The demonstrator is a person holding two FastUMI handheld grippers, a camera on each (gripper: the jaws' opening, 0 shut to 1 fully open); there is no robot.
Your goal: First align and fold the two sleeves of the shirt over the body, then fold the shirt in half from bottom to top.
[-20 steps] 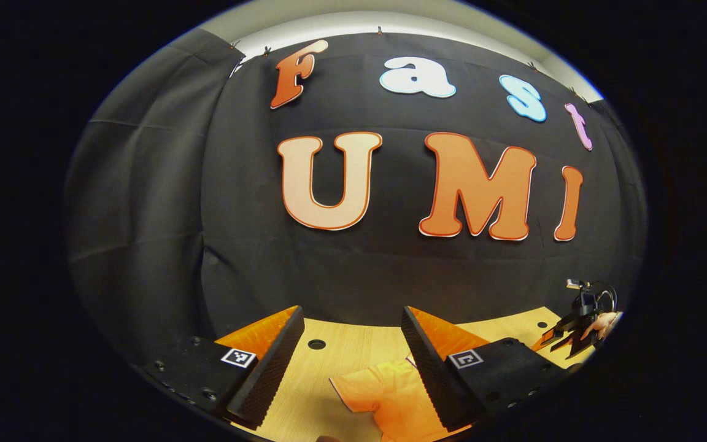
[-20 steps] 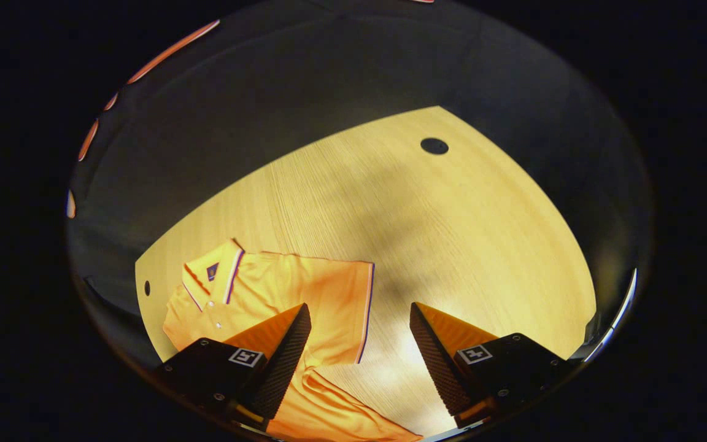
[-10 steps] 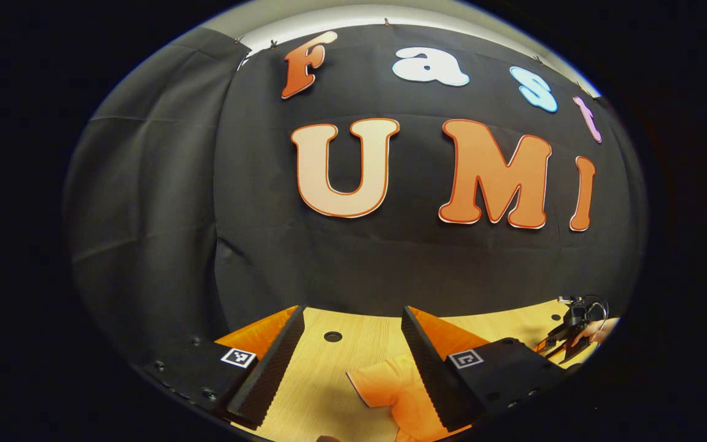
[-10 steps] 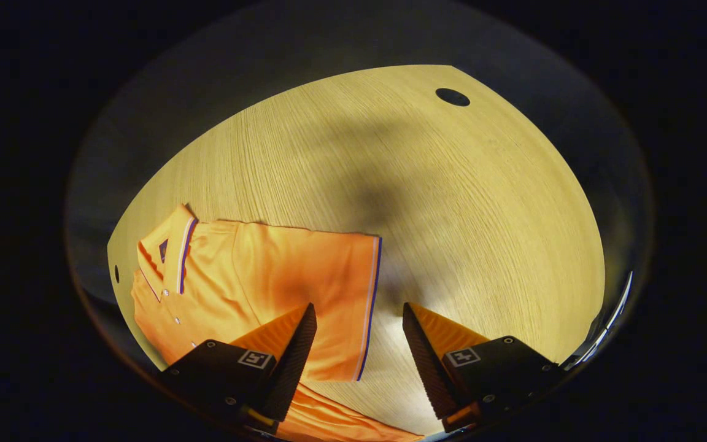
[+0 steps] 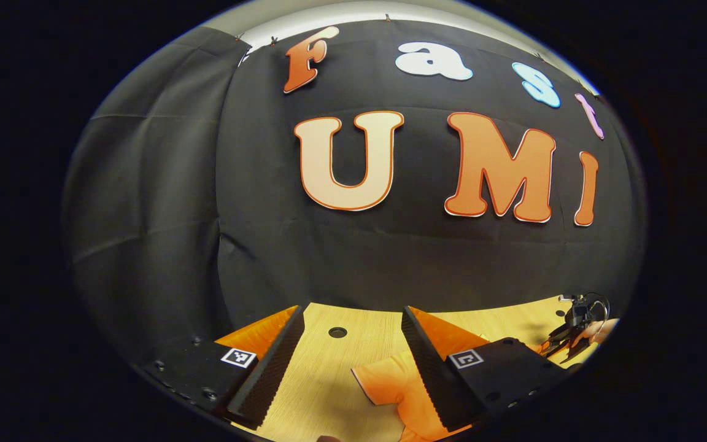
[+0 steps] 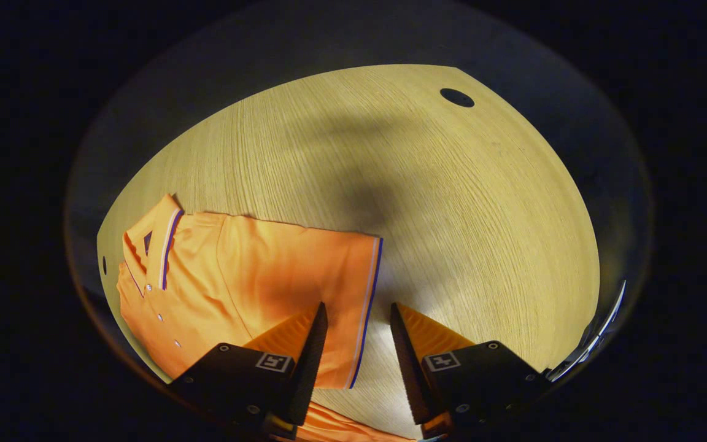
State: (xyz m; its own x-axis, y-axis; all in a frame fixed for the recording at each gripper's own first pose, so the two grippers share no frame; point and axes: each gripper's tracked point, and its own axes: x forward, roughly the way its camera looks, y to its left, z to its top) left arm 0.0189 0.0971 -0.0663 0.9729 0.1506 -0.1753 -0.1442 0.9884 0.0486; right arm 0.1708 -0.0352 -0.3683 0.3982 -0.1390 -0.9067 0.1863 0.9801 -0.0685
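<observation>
In the right gripper view the right gripper (image 6: pixel 358 344) is hanging over the wooden table (image 6: pixel 452 215), its jaws partly apart with a gap between them and nothing clamped. The orange shirt (image 6: pixel 243 282) is lying flat on the table toward eight o'clock, collar (image 6: pixel 157 245) at nine o'clock. One sleeve (image 6: pixel 310 276) is stretching out toward the gripper, and its striped cuff (image 6: pixel 367 307) is sitting in the gap between the fingers, straddled but not pinched. The gripper's body is covering the lower part of the sleeve, and the shirt's hem end is running out of sight at six o'clock. A dark shadow is lying across the table at the centre, and a round hole (image 6: pixel 456 97) is showing at one o'clock.

In the left gripper view the left gripper (image 5: pixel 353 362) is pointing at the booth wall with its jaws wide apart, holding nothing. A piece of the shirt (image 5: pixel 390 383) is lying on the table (image 5: pixel 323 393) at six o'clock, partly hidden behind one finger; which part of the garment it is cannot be made out. At four o'clock the other gripper (image 5: pixel 565 341) and the hand (image 5: pixel 599 331) holding it are appearing small and dim.
</observation>
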